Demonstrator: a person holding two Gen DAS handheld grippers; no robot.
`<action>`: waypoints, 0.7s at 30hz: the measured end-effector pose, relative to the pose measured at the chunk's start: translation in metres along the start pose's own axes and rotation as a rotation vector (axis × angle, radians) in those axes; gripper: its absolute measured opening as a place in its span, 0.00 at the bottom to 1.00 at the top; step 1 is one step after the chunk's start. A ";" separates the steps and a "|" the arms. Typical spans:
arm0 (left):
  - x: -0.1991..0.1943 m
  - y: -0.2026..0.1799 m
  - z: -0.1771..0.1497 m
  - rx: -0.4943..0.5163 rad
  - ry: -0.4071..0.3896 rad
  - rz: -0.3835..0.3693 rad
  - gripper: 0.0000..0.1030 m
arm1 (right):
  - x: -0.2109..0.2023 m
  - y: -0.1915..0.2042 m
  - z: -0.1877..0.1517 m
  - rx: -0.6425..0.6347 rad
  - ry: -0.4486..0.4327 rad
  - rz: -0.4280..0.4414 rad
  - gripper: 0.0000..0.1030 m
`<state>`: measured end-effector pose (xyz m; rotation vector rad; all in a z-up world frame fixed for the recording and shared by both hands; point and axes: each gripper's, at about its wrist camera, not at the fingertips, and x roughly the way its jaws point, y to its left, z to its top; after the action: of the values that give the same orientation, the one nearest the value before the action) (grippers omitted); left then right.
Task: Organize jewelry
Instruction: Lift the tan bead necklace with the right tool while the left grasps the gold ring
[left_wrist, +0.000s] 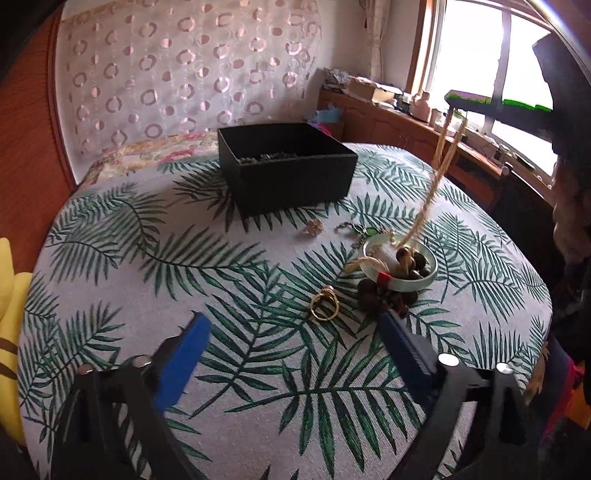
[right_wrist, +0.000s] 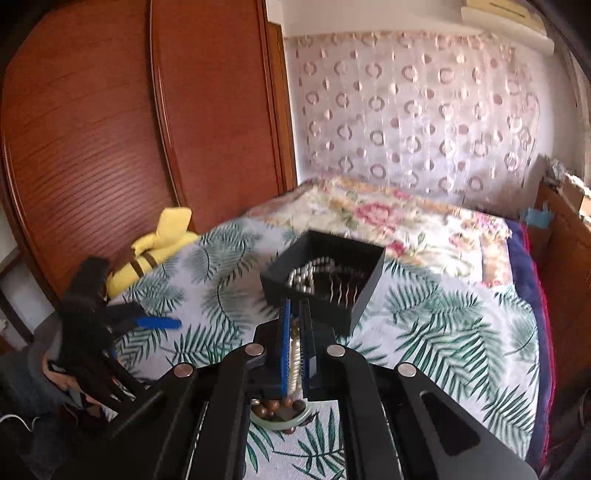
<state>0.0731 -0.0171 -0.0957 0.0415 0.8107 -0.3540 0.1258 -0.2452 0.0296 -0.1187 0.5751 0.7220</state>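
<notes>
The step in hand looks like lifting one necklace out of the loose pile so that it can go into the black box, which I take as the landmark.

Nearest to the left camera, the left gripper hangs over the bed cover with its fingers wide apart and nothing between them. Just beyond its fingertips, on the near side of the box, lies a gold ring. A little to the right of it is a pale green bangle lying over dark brown beads. Closer to the box lie a few small pieces, too small to name.

The right gripper has its fingers pressed together on a pale beaded necklace; the strand hangs from it down to the bangle, to the right of the box, and its lower end seems still tangled there.

The next move, I judge, calls for raising the strand until it is free, then carrying it over the box rim.

Inside the box lie silvery bead strands and thin wavy pieces
</notes>
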 end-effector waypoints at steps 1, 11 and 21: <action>0.003 -0.001 0.001 0.001 0.013 -0.013 0.75 | -0.003 0.000 0.005 -0.002 -0.013 -0.002 0.05; 0.026 -0.015 0.010 0.050 0.076 -0.038 0.36 | -0.023 0.004 0.038 -0.044 -0.084 -0.029 0.05; 0.036 -0.021 0.014 0.095 0.077 0.001 0.18 | -0.035 0.007 0.058 -0.073 -0.115 -0.047 0.05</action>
<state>0.0989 -0.0495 -0.1094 0.1447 0.8695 -0.3912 0.1266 -0.2435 0.0977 -0.1573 0.4347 0.6992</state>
